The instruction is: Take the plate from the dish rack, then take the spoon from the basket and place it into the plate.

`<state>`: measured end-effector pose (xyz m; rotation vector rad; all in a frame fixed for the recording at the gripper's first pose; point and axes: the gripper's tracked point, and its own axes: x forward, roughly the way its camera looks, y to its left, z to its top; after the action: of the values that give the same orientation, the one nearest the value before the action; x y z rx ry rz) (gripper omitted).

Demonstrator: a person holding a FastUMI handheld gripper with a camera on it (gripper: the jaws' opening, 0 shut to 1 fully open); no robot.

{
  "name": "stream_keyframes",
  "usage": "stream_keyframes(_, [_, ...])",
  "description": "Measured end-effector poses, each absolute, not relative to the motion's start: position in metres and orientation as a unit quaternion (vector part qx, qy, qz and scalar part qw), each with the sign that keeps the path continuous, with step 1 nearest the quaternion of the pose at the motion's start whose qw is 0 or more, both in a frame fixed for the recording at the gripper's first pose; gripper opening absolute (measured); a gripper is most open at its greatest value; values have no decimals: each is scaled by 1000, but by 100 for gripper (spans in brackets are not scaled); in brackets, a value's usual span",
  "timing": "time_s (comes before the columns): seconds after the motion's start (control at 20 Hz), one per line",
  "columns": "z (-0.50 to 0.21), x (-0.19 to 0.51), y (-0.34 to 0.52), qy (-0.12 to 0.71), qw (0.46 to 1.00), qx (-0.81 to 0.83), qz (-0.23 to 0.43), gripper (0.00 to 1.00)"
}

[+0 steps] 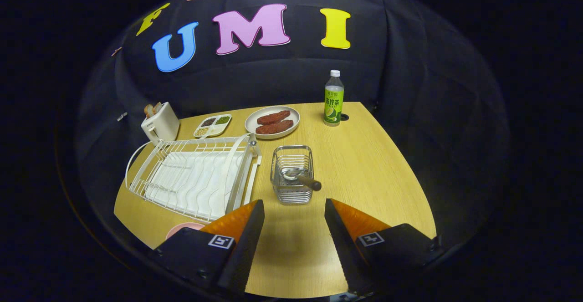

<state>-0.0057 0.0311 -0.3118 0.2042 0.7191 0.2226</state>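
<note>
Rack (191, 179) looks empty, pink plate (182, 229) beside my left finger. Tongs (294, 220) apart, empty. Next: spoon (303, 179) in basket (292, 174), grab its handle.

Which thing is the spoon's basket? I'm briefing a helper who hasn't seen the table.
Start at the big white dish rack on the wooden table. Just beside it, ahead of the open gripper, stands a small wire basket. It alone is metal mesh, with a spoon leaning out, its dark handle over the rim.
</note>
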Motion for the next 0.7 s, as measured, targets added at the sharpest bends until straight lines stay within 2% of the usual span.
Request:
stream_keyframes(0.15, [-322,17,27,355,923,94,114,79])
stream_keyframes(0.4, [-341,33,39,363,918,56,149,57])
stream_keyframes(0.55, [-340,44,46,357,919,36,162,52])
stream_keyframes(0.6, [-341,46,47,355,920,29,162,38])
stream_keyframes(0.7, [-342,48,52,361,917,26,167,27])
